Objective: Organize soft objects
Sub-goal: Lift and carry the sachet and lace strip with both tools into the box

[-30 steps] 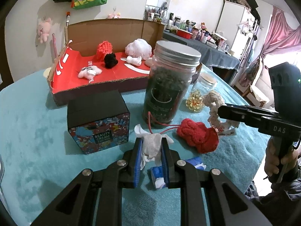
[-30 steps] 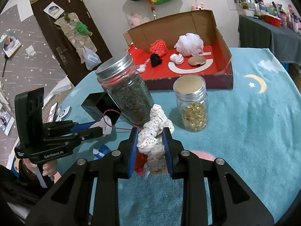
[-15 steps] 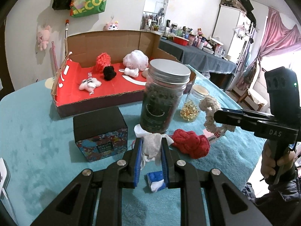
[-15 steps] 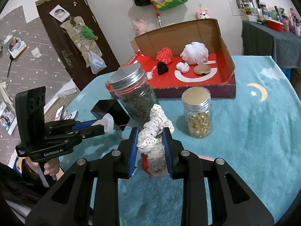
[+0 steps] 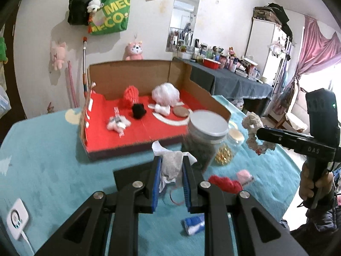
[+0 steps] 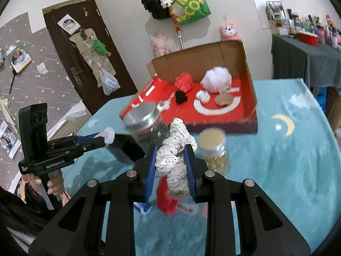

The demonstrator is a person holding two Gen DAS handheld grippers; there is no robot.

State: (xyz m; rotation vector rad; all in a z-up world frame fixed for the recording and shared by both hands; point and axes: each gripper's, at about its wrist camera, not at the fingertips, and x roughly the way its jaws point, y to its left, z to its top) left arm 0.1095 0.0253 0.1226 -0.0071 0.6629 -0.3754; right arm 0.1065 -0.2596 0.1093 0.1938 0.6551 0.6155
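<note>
A grey pouch (image 5: 171,163) is pinched between the left gripper (image 5: 171,178) fingers; a crocheted piece (image 6: 175,155) is clamped by the right gripper (image 6: 170,170); both are held aloft, the box (image 5: 136,79) ahead of the fingertips; carrying seems underway; release inside the box is called for next.

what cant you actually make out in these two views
- Black box, left wrist view: mostly hidden behind the left gripper and its grey-white pouch.
- Dark jar, both views: motion-blurred, contents unreadable.
- Red knit piece, right wrist view: partly covered by the cream crochet piece in the right gripper.
- Blue-white item: too blurred to identify.
</note>
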